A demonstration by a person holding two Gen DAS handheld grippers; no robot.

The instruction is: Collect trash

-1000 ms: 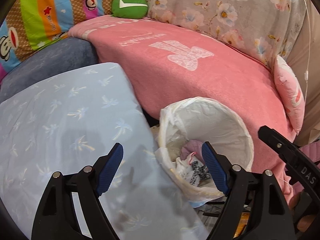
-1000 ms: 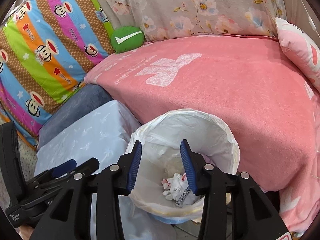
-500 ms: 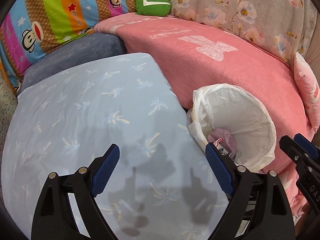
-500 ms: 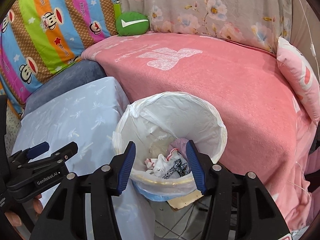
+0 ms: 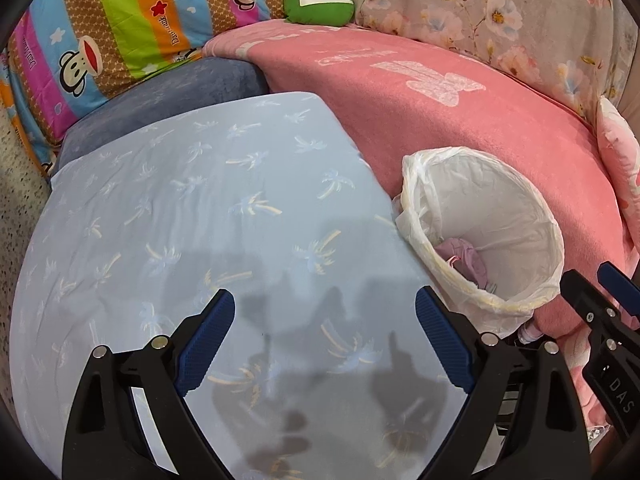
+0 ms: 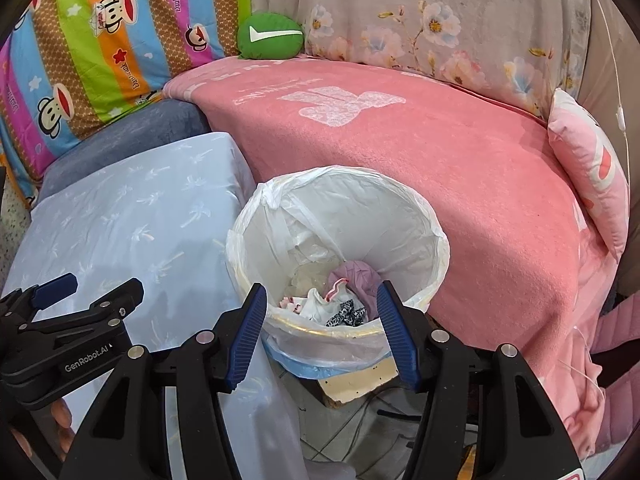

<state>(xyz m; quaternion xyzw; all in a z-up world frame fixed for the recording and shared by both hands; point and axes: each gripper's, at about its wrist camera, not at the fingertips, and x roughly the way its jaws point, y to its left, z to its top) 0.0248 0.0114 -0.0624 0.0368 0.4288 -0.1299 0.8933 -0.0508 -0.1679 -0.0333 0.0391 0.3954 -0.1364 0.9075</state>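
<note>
A round bin with a white plastic liner (image 6: pixel 360 208) stands between a blue-clothed surface and a pink sofa. Crumpled white, patterned and mauve trash (image 6: pixel 340 308) lies at its bottom. My right gripper (image 6: pixel 322 300) hovers over the bin's near rim, its jaws opening with nothing gripped between the blue pads. My left gripper (image 5: pixel 324 312) is above the light-blue cloth, left of the bin (image 5: pixel 500 200). Its jaws are wide and still opening, with nothing between them. Each gripper shows at the edge of the other's view: the left gripper (image 6: pixel 96 286) and the right gripper (image 5: pixel 588 276).
Light-blue palm-print cloth (image 5: pixel 200 220) covers a low surface. The sofa carries a pink blanket (image 5: pixel 460 120), a green cushion (image 5: pixel 320 2), a striped monkey pillow (image 5: pixel 120 20) and a pink pillow (image 6: pixel 592 168). Cardboard (image 6: pixel 360 384) and tiled floor lie under the bin.
My left gripper swung left, off the bin and over the blue cloth. Both pairs of jaws spread wider. The right view drew back slightly, so more of the bin's front shows.
</note>
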